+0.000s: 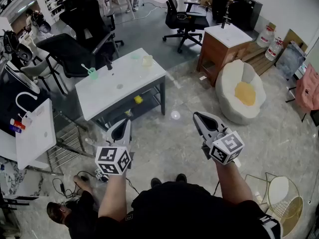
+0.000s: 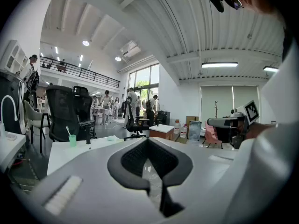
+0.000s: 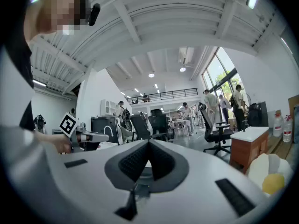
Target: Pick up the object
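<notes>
A low white table [image 1: 114,86] stands ahead of me on the marble floor. It carries a green cup [image 1: 92,74] with a spoon near its left edge and a pale yellowish cup [image 1: 147,60] near its far corner. A small yellow object [image 1: 138,99] lies on the shelf beneath. My left gripper [image 1: 126,123] hovers above the floor just short of the table's near edge, shut and holding nothing. Further right, my right gripper [image 1: 197,115] is also shut and holding nothing. The left gripper view shows the green cup [image 2: 72,140] beyond the closed left gripper [image 2: 148,141]. The right gripper [image 3: 148,143] points level into the room.
Black office chairs [image 1: 89,21] stand behind the table. A wooden cabinet [image 1: 224,44] and a white beanbag [image 1: 242,91] with a yellow cushion sit to the right. A white counter [image 1: 35,133] is at the left, a crouching person [image 1: 67,214] at bottom left, a wire chair [image 1: 279,198] at bottom right.
</notes>
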Available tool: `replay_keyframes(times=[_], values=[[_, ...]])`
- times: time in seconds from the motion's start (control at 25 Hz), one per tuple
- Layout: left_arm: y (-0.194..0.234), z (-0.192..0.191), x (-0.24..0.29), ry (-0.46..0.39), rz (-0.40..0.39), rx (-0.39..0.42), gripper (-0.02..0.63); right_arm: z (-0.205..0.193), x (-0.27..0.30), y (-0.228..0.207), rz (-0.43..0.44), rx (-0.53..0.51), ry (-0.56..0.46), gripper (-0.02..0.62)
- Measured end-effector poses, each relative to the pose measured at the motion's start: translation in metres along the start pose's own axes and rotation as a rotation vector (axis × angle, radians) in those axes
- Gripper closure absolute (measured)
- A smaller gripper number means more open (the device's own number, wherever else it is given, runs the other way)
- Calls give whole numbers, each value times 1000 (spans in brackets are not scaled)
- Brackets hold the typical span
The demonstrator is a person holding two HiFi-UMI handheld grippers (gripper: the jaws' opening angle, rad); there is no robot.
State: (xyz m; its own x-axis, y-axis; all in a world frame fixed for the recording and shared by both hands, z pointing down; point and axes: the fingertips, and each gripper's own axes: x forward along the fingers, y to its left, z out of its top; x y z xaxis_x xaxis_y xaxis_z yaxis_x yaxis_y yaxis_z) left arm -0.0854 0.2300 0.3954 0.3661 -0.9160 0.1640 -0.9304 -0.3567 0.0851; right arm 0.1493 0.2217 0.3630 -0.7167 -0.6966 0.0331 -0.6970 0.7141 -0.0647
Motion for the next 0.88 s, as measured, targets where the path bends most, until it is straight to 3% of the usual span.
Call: replay_keyframes(times=[0.76, 0.8, 0.84, 0.88], values=[[-10, 4, 4, -8, -15, 14, 592, 5, -11, -12, -14, 28, 2, 580], [-11, 4, 4, -7, -16, 20, 591, 5, -11, -13, -13, 27, 1, 560], [-11, 4, 4, -6, -17, 24, 583, 6, -11, -14, -13, 26, 1, 498], [-12, 4, 5, -4, -19, 24, 543, 6, -12, -15, -13, 25, 2, 470]])
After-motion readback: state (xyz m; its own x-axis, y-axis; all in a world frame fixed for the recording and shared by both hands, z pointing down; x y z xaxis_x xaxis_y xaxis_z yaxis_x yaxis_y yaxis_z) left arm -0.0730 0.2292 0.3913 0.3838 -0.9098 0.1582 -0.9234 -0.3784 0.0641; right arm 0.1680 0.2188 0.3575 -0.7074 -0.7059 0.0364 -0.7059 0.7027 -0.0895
